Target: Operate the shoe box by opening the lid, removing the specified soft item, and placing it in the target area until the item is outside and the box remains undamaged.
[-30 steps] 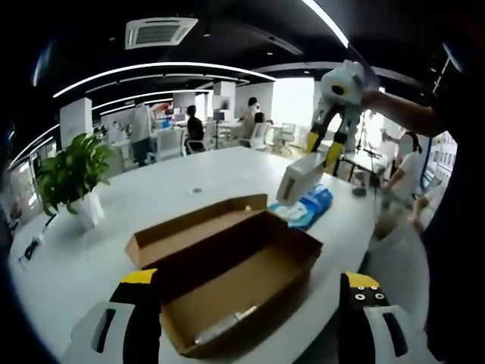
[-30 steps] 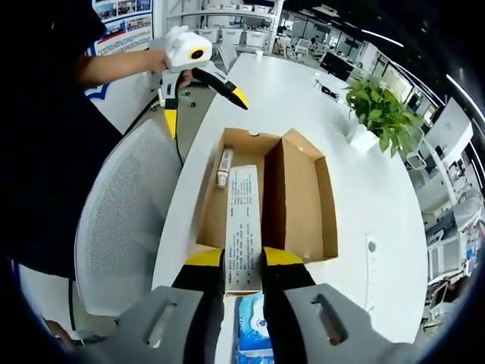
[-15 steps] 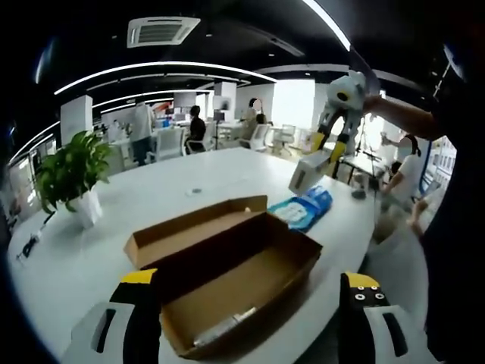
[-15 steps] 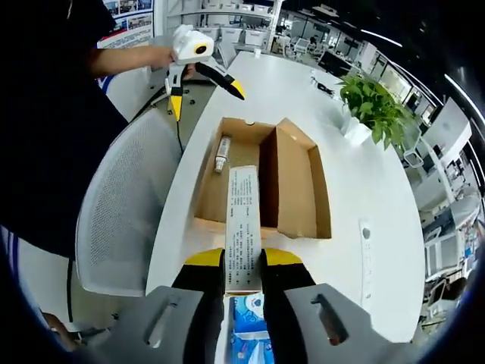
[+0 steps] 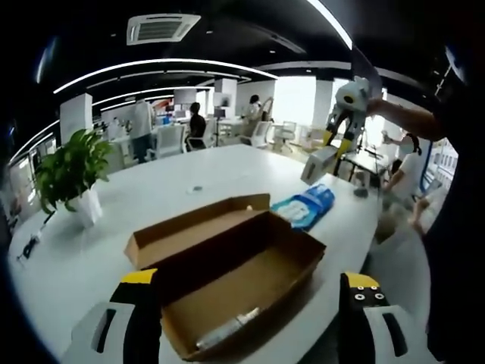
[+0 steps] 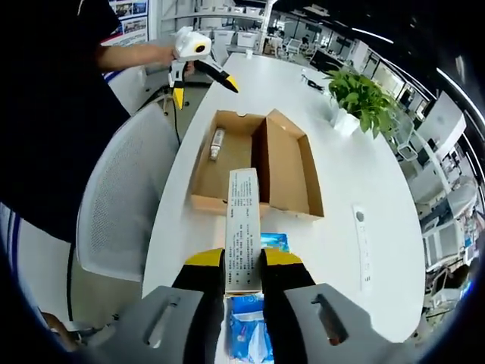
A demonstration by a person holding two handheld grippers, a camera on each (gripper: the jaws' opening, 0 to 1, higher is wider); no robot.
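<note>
The open brown shoe box (image 5: 227,262) lies on the white table (image 5: 151,193), its lid folded back beside it. A small tube (image 5: 226,331) rests in the box bottom. My left gripper (image 5: 250,303) stands open just in front of the box, jaws wide apart. My right gripper (image 6: 243,262) is shut on a long white carton (image 6: 243,220), held high above the table past the box's end. Below it lies a blue soft packet (image 6: 247,337). In the left gripper view the right gripper (image 5: 337,144) holds the carton (image 5: 318,162) above the blue packet (image 5: 306,206).
A potted plant (image 5: 72,174) stands on the table's far side. A white mesh chair (image 6: 121,205) sits against the table edge beside the box. A slim white remote (image 6: 362,246) lies on the table. People sit at desks in the background.
My right gripper has carried the white carton up and away from the box, so the box looks smaller in its view. The left gripper has stayed open and still.
</note>
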